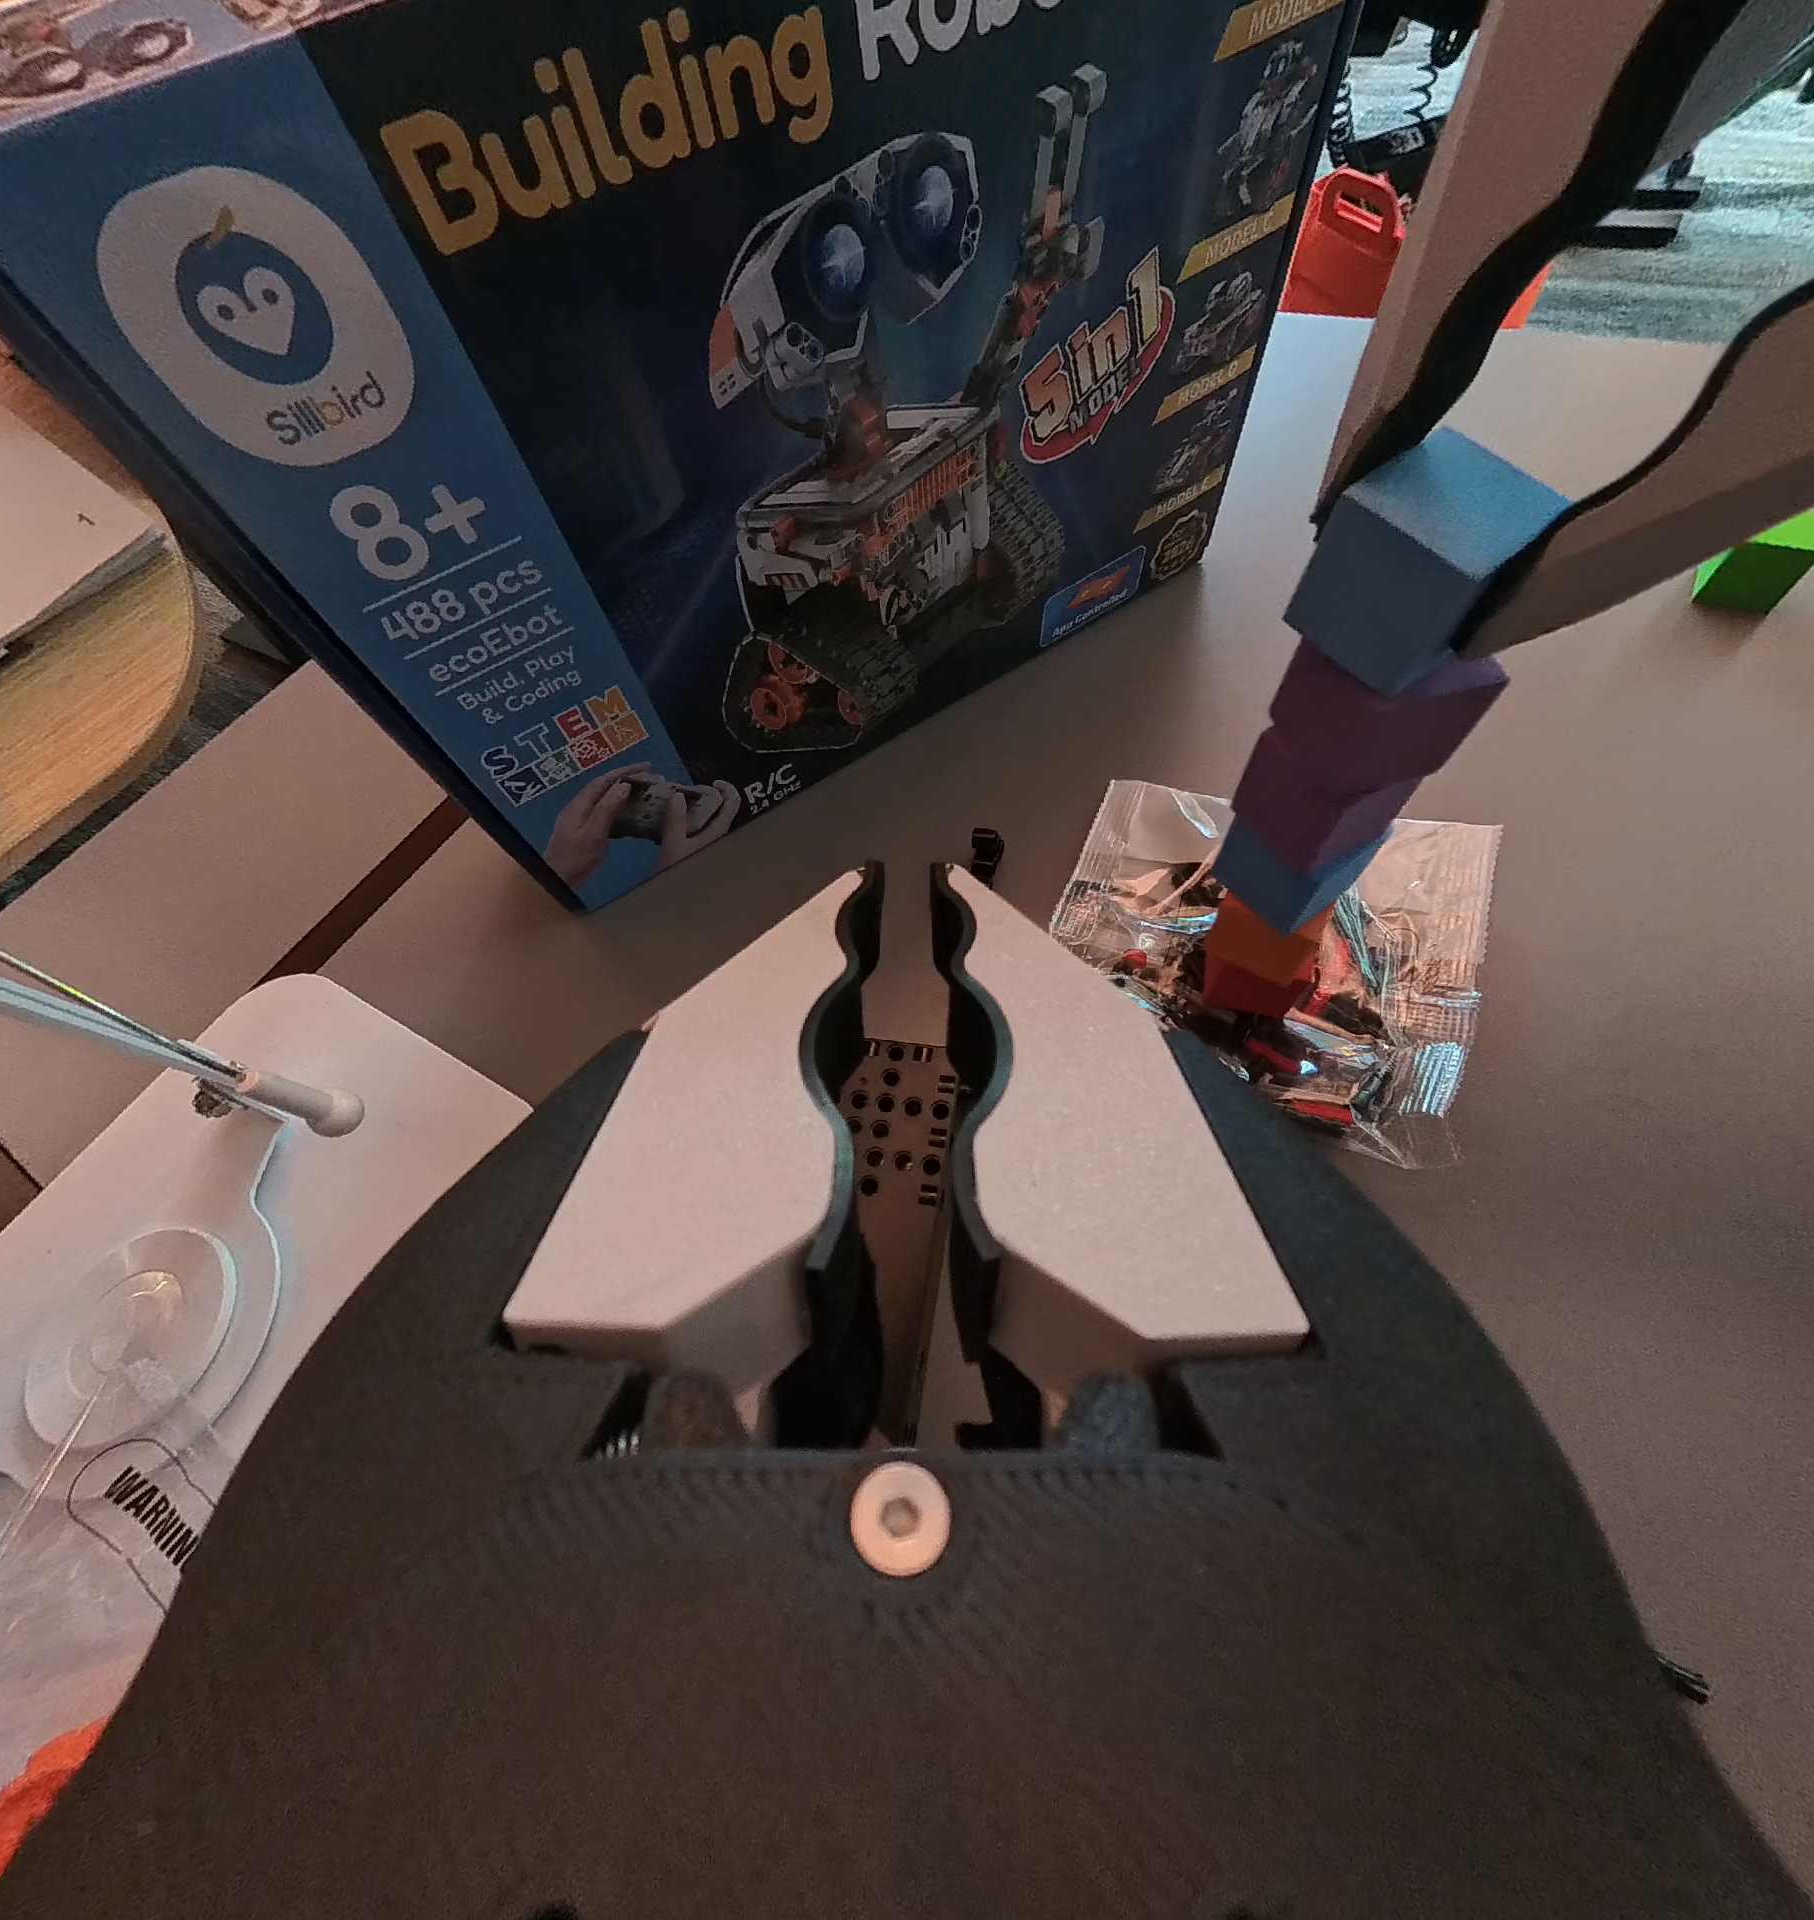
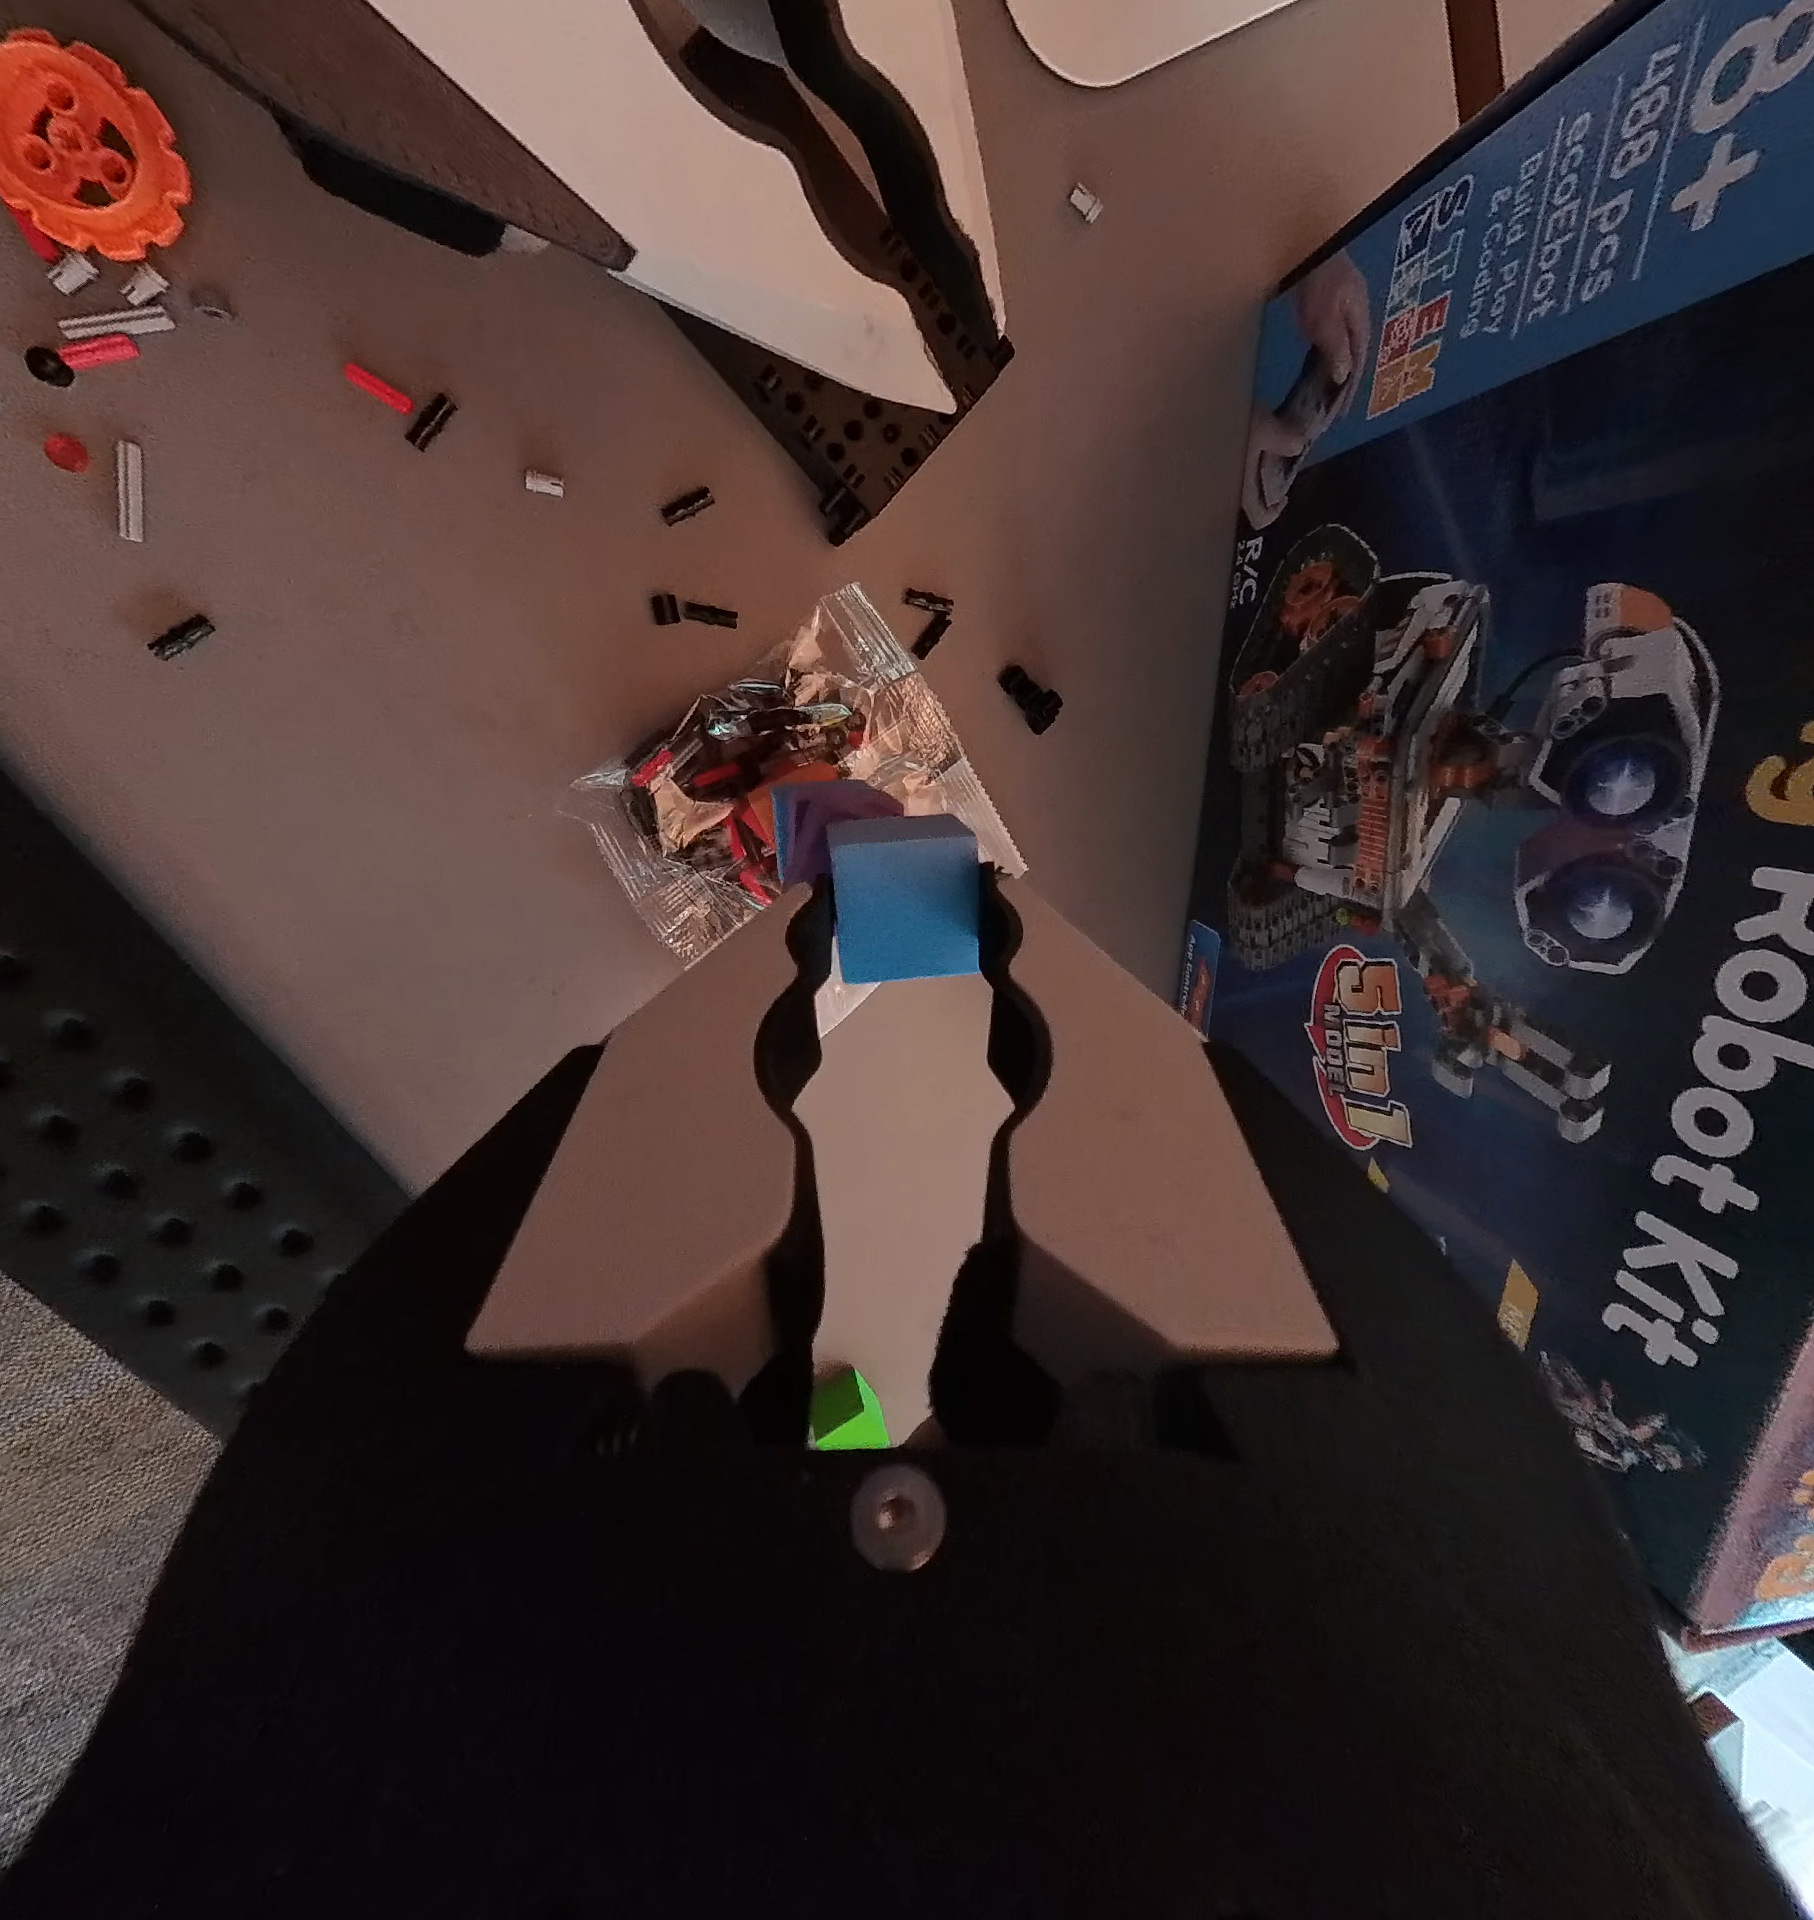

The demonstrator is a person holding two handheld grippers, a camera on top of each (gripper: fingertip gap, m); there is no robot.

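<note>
My right gripper (image 2: pixel 905 904) is shut on a blue cube (image 2: pixel 908 914). The cube is the top of a leaning stack of cubes, with purple (image 1: pixel 1370 748), blue, orange and red ones below it. The stack stands on a clear bag of small parts (image 2: pixel 737 790). In the left wrist view the right gripper (image 1: pixel 1433 540) reaches down from the upper right onto that cube (image 1: pixel 1391 613). My left gripper (image 1: pixel 903 878) is low over the table, left of the stack. It is shut on a black perforated plate (image 1: pixel 898 1122), which also shows in the right wrist view (image 2: pixel 861 436).
A large blue toy-kit box (image 1: pixel 674 416) stands just behind the stack. A green block (image 1: pixel 1760 566) lies to the right. An orange gear (image 2: pixel 72 145) and several small pins are scattered on the table (image 2: pixel 363 831). A white sheet with a metal rod (image 1: pixel 155 1143) lies at left. From the left gripper's tips to the orange gear (image 2: pixel 72 145) is close to 20 cm.
</note>
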